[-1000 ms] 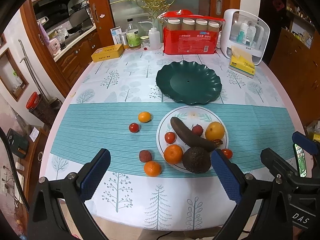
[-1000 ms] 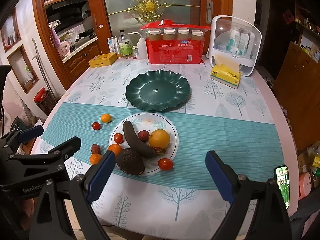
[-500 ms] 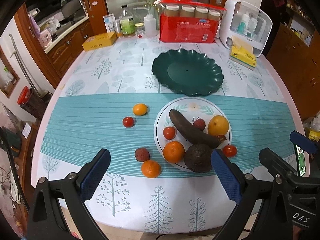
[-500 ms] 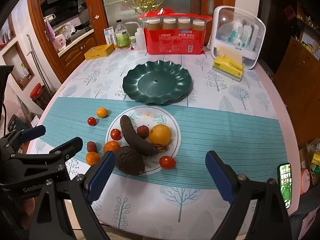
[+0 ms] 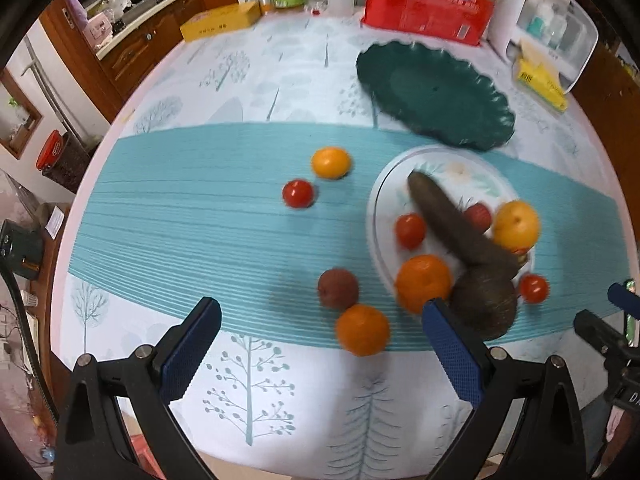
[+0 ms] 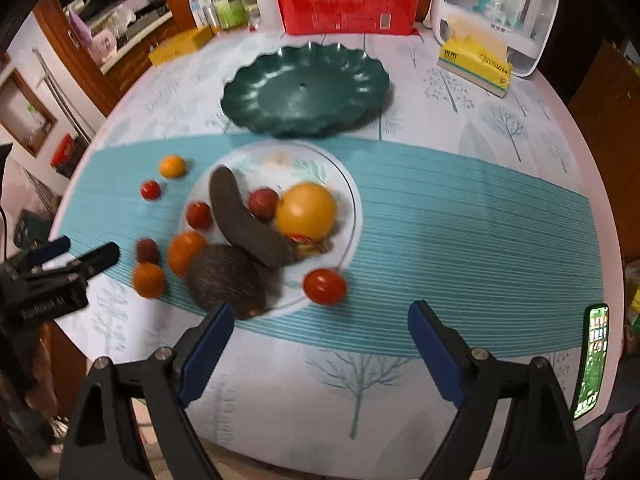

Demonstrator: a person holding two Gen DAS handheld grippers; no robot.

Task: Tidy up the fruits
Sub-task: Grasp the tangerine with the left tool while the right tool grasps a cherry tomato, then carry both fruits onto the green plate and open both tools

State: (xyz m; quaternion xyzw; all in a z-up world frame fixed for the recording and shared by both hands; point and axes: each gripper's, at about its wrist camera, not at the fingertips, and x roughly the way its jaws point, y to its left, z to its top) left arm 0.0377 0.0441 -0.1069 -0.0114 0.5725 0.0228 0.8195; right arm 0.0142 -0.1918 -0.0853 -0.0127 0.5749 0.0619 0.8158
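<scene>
Right wrist view, right claw (image 6: 316, 332) released, just narrowing, nothing between; left claw (image 5: 320, 332) released above orange (image 5: 362, 330)

white lettering on the left gripper (image 6: 60, 276) body, left of the white plate (image 6: 352, 216), is blurred; it cannot be made out.

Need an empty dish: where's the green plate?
In both views the green plate sits empty just behind the white plate, in front of the red package.
</scene>
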